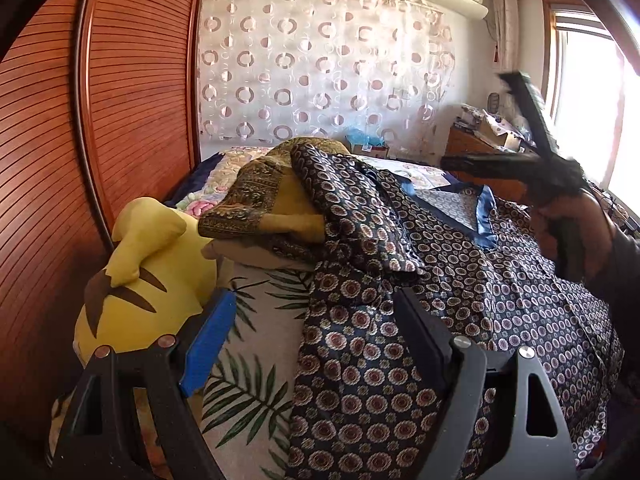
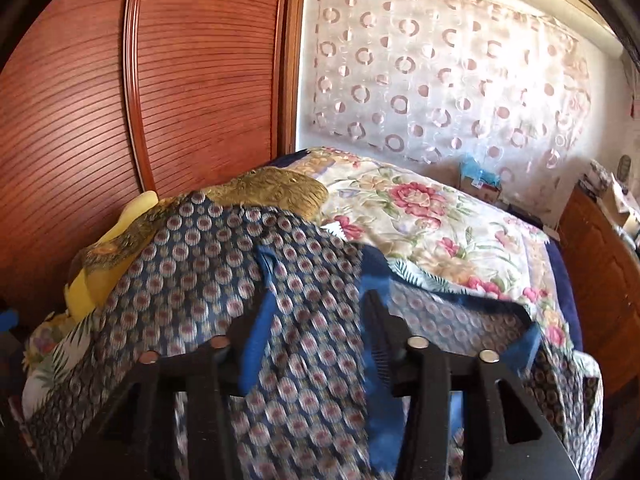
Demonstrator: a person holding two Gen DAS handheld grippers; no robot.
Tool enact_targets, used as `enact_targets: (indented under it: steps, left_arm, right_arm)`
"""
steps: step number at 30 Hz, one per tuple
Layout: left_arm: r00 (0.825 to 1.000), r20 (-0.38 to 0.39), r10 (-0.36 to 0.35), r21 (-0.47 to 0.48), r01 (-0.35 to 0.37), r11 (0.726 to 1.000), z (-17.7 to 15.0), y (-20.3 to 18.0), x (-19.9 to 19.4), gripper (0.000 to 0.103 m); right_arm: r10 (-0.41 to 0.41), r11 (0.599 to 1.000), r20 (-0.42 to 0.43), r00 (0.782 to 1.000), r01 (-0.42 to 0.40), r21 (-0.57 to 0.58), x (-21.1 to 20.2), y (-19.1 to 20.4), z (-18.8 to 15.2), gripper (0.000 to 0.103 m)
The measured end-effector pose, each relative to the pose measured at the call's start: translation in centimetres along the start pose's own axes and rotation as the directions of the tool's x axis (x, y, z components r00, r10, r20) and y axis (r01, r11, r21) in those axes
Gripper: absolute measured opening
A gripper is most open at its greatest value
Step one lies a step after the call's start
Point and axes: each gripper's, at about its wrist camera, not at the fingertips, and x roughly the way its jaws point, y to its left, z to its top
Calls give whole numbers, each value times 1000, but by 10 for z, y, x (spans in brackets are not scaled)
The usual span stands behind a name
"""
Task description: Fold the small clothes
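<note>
A navy patterned garment [image 1: 460,280] with a blue satin collar [image 1: 482,216] lies spread over the bed; one sleeve drapes over a folded olive-gold garment [image 1: 276,196]. My left gripper [image 1: 316,312] is open just above the garment's left edge, holding nothing. My right gripper [image 1: 496,120] is raised in the air at the right in the left wrist view, with its jaws spread wide. In the right wrist view the right gripper [image 2: 316,304] hovers open over the blurred navy garment [image 2: 224,264].
A yellow plush toy [image 1: 148,276] sits at the bed's left edge by the wooden slatted wardrobe [image 1: 100,120]. A floral quilt [image 2: 440,220] covers the far bed. A wooden dresser [image 2: 600,280] with clutter stands right, near the window [image 1: 588,100].
</note>
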Motion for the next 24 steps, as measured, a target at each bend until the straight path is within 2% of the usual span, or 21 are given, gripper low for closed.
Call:
enact_targets:
  steps: [4, 12, 18, 24]
  left_arm:
    - [1000, -13, -8, 7, 8, 1000, 3, -10, 11, 82]
    - [997, -49, -61, 40, 63, 997, 10, -47, 36, 82]
    - [990, -101, -100, 92, 110, 990, 16, -78, 66, 82]
    - [977, -181, -112, 175, 144, 974, 15, -108, 91, 82]
  right_arm:
    - [-23, 1000, -26, 999, 23, -4, -25, -16, -29, 54]
    - [-41, 996, -37, 998, 44, 79, -93, -50, -91, 54]
    - [-124, 978, -62, 990, 133, 161, -132, -78, -135, 54]
    - [-211, 948, -103, 972, 229, 221, -150, -113, -149, 54]
